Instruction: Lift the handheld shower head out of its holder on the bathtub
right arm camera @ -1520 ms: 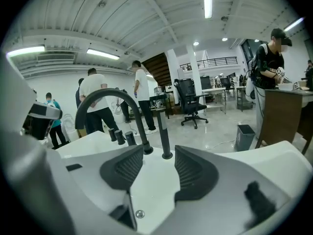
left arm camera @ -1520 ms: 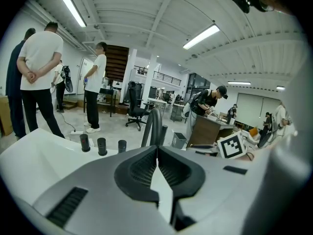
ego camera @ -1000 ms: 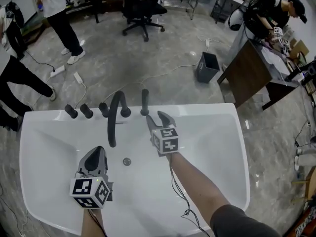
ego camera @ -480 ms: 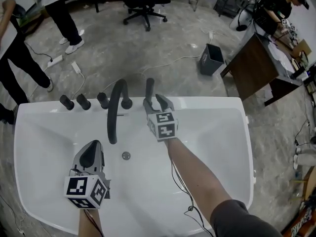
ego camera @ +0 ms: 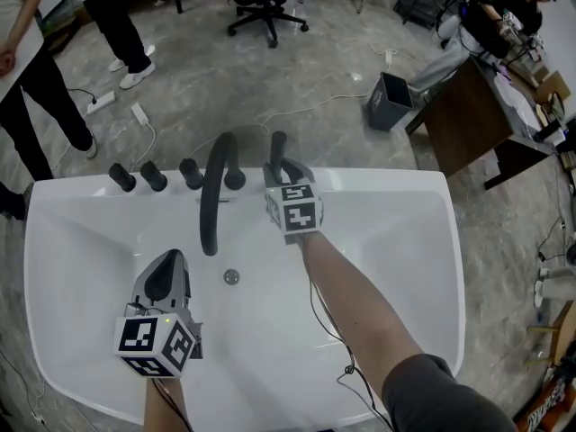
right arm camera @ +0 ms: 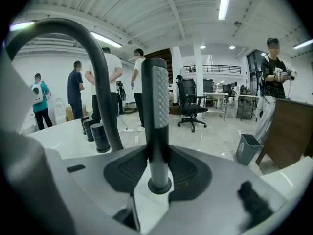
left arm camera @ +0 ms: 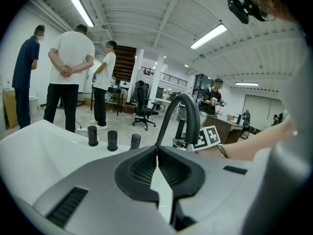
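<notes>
Grey marble workshop floor behind; the white acrylic bathtub (ego camera: 396, 241) fills the head view. The slim dark-grey stick-shaped handheld shower head (ego camera: 277, 146) stands upright in its holder on the far rim, just right of the black arched metal spout (ego camera: 213, 196). Three black cylindrical knobs (ego camera: 153, 176) sit left of the spout. Jaws of the right gripper (ego camera: 281, 169) have just been closing: partway in now, both pads pressed on the shower head (right arm camera: 157, 116) low on its shaft. The left gripper (ego camera: 169, 261) hangs over the basin near the round metal drain (ego camera: 231, 277), jaws fully together, nothing between them.
</notes>
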Available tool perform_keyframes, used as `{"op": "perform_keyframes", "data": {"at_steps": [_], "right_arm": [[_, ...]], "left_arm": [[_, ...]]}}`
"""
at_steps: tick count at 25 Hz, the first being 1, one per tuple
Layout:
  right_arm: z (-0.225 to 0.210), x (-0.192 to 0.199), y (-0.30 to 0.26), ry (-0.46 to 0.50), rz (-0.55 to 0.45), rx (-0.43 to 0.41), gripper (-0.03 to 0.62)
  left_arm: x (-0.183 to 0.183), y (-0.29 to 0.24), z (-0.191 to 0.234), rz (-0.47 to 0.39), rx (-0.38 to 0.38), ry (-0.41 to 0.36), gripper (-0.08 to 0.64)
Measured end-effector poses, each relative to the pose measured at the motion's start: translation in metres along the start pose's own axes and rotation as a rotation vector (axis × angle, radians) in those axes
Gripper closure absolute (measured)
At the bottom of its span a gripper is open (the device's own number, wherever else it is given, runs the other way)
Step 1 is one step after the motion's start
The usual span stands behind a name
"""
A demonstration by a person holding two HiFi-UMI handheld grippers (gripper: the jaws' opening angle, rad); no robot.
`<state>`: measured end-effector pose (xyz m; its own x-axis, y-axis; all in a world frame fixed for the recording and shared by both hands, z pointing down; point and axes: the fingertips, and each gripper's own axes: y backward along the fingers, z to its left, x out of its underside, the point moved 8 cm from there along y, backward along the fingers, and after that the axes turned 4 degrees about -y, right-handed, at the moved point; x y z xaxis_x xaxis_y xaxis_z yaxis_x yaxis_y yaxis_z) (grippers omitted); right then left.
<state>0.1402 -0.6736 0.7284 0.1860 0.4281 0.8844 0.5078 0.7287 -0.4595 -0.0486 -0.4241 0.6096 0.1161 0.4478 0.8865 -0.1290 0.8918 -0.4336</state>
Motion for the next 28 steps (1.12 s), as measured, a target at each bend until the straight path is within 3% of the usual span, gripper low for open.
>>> {"op": "perform_keyframes", "data": {"at_steps": [11,25,28], "right_arm": [[0.001,-0.014,0.029,-0.013,-0.057,0.023,0.456],[0.009,-0.054,0.127,-0.008,-0.100,-0.007,0.457],[0.013,-0.064,0.149,-0.013,-0.119,-0.014,0.457]], "left_arm": [[-0.005,0.016,-0.013,0.000,0.009,0.013,0.542],[-0.035,0.074,-0.054,-0.044,0.042,0.025,0.542],[-0.036,0.082,-0.061,-0.038,0.051,-0.010,0.541]]}}
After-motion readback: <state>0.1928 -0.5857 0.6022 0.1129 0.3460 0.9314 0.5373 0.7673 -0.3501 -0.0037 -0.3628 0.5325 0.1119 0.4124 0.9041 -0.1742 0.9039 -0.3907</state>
